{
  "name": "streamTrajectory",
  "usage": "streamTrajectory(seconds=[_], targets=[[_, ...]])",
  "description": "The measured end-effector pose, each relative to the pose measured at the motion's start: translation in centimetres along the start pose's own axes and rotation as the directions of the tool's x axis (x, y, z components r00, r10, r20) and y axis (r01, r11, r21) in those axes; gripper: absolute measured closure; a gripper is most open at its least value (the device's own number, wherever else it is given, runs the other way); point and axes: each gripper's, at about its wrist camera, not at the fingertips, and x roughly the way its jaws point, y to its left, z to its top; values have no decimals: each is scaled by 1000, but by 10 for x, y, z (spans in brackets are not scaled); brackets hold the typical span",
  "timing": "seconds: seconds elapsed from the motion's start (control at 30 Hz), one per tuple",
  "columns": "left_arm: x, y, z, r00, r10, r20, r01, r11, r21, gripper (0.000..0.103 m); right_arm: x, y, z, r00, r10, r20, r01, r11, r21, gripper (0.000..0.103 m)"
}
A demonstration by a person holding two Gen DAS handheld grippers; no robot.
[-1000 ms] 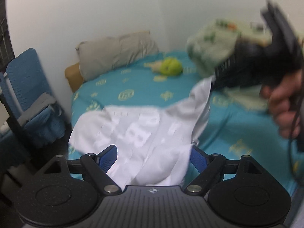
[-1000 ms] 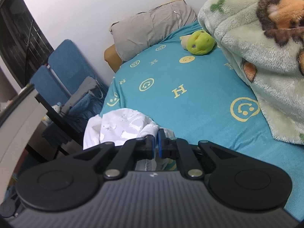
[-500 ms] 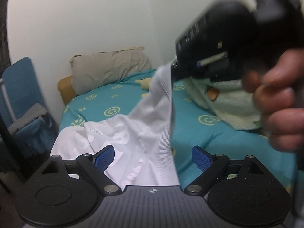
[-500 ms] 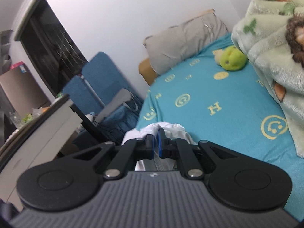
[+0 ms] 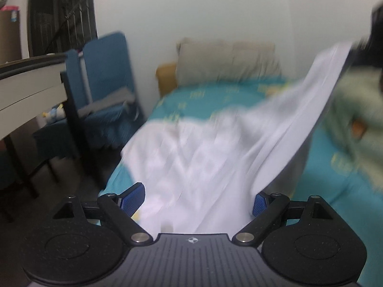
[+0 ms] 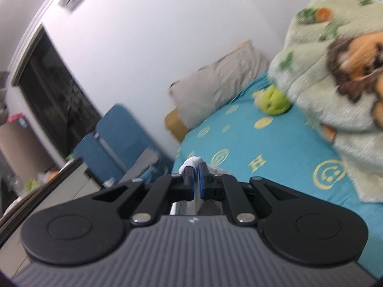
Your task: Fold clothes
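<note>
A white garment (image 5: 203, 157) is stretched over the teal bed (image 5: 196, 98) in the left wrist view, rising from between my fingers to the upper right. My left gripper (image 5: 198, 197) is open, with the cloth lying between its blue pads (image 5: 132, 195), untouched by them. My right gripper (image 6: 196, 183) is shut on a bunched edge of the white garment (image 6: 192, 161) and holds it high above the bed (image 6: 275, 153). In the left wrist view the right gripper (image 5: 375, 35) is a dark blur at the top right, where the cloth ends.
A grey pillow (image 6: 215, 88), a green plush toy (image 6: 274, 101) and a pale green fleece blanket (image 6: 335, 71) lie on the bed. Left of the bed stand blue chairs (image 5: 105, 76) with clothes and a white desk (image 5: 28, 86).
My right gripper has lifted the garment's edge higher and further right, stretching the cloth. The left gripper has stayed open and swung left, showing more of the chairs and desk.
</note>
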Motion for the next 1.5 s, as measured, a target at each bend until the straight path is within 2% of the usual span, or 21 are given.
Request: streamTrajectory(seconds=[0.1, 0.2, 0.23, 0.3, 0.37, 0.43, 0.47, 0.57, 0.73, 0.9, 1.0, 1.1, 1.17, 1.27, 1.33, 1.37, 1.4, 1.47, 1.5], targets=[[-5, 3, -4, 998, 64, -13, -64, 996, 62, 13, 1, 0, 3, 996, -77, 54, 79, 996, -40, 96], [-21, 20, 0, 997, 73, 20, -74, 996, 43, 7, 3, -5, 6, 986, -150, 74, 154, 986, -62, 96], [-28, 27, 2, 997, 70, 36, -71, 997, 24, 7, 5, -8, 6, 982, -175, 68, 180, 981, -69, 96], [-48, 50, 13, 994, 33, 106, -24, 996, -85, 7, 11, -15, 5, 975, -223, 26, 224, 972, -74, 96], [-65, 72, 23, 980, 16, 198, 19, 985, -171, 7, 15, -19, 1, 969, -245, -16, 243, 966, -88, 96], [-75, 92, 31, 964, 0, 267, 68, 967, -245, 6, 16, -18, -2, 974, -223, -38, 218, 971, -95, 96], [-76, 99, 33, 962, -4, 272, 83, 956, -280, 6, 15, -14, -4, 979, -200, -43, 194, 975, -105, 96], [-65, 111, 32, 976, -6, 220, 87, 928, -361, 6, 6, 0, -7, 996, -90, -24, 86, 989, -124, 96], [-35, 111, 24, 991, 15, 131, 31, 938, -346, 7, -12, 21, -8, 996, 77, 38, -70, 984, -162, 96], [-4, 95, 17, 996, 85, 25, -75, 964, -255, 7, -20, 30, -7, 992, 98, 81, -80, 977, -197, 96], [6, 90, 12, 989, 146, -26, -148, 971, -187, 7, -14, 25, -7, 997, 22, 75, -6, 980, -200, 96], [2, 96, 12, 972, 232, -19, -231, 952, -199, 7, 5, 17, -15, 990, -138, 22, 139, 954, -267, 96], [-13, 104, 17, 955, 292, 42, -273, 928, -252, 7, 19, 10, -21, 978, -206, -25, 190, 939, -285, 96], [-41, 105, 28, 925, 339, 173, -279, 914, -296, 7, 32, 8, -31, 963, -263, -54, 232, 917, -325, 93], [-59, 101, 33, 898, 360, 253, -276, 909, -313, 7, 32, 13, -33, 960, -277, -29, 250, 901, -354, 86], [-67, 100, 35, 885, 368, 286, -272, 906, -323, 7, 32, 15, -33, 957, -289, -13, 266, 894, -360, 70], [-74, 101, 37, 875, 374, 308, -266, 902, -340, 7, 31, 17, -32, 954, -301, 4, 282, 887, -366, 48], [-85, 104, 42, 856, 383, 347, -251, 895, -369, 7, 31, 15, -28, 951, -309, 24, 299, 894, -335, 27], [-90, 106, 45, 848, 386, 364, -244, 893, -379, 7, 30, 15, -25, 952, -306, 20, 297, 903, -311, 23]])
